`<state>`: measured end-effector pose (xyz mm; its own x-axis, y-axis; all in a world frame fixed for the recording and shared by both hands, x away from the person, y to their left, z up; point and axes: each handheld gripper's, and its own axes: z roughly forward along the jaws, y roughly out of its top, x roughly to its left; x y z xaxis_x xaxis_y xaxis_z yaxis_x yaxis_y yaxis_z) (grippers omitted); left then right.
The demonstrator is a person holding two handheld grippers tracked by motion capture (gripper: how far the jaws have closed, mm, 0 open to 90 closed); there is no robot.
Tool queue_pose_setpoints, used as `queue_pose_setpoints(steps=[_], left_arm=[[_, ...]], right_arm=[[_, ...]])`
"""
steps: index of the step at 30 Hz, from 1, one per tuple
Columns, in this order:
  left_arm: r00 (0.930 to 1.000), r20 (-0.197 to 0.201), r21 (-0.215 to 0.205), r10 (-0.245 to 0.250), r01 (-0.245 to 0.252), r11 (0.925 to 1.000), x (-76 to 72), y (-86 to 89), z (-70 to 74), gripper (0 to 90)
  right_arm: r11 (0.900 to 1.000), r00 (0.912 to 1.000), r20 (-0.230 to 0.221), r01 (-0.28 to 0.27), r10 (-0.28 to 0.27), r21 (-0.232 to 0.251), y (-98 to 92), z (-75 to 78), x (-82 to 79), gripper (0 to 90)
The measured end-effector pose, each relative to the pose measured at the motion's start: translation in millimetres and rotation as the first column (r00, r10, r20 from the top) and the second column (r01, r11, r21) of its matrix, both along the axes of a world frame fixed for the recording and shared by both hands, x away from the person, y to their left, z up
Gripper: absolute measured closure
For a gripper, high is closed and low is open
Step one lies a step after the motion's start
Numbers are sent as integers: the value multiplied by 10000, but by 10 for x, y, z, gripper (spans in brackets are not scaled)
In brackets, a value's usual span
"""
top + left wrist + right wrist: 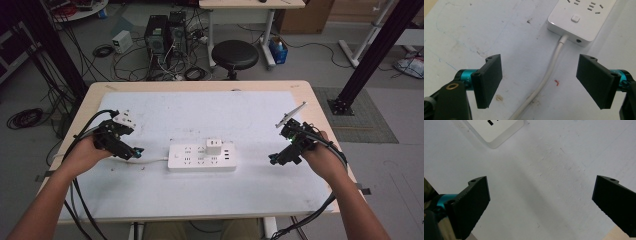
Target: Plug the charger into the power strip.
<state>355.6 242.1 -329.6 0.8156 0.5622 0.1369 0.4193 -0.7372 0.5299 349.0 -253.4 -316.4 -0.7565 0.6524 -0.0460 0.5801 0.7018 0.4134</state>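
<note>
Power strip — white, flat, small charger plugged in, left gripper and right gripper both released.

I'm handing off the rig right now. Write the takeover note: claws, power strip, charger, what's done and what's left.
Left claw: open, empty, just left of the power strip; the strip's white cord runs on the mat between its jaws, untouched.
Right claw: open, empty, over bare mat to the right of the strip, clear of it.
Power strip: flat at the middle of the white mat, cord leaving its left end.
White charger: plugged upright into the strip's top face.
Done: nothing gripped yet.
Left: probably steady the strip with the left claw and work the charger with the right.
</note>
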Motion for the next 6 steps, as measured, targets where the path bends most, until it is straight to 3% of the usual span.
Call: queue_pose_setpoints(steps=[6], left_arm=[[9999, 19, -44, 115, -115, 9999, -2, 6, -18, 209]], right_arm=[[10000, 10000, -74, 60, -59, 58, -11, -64, -4, 7]])
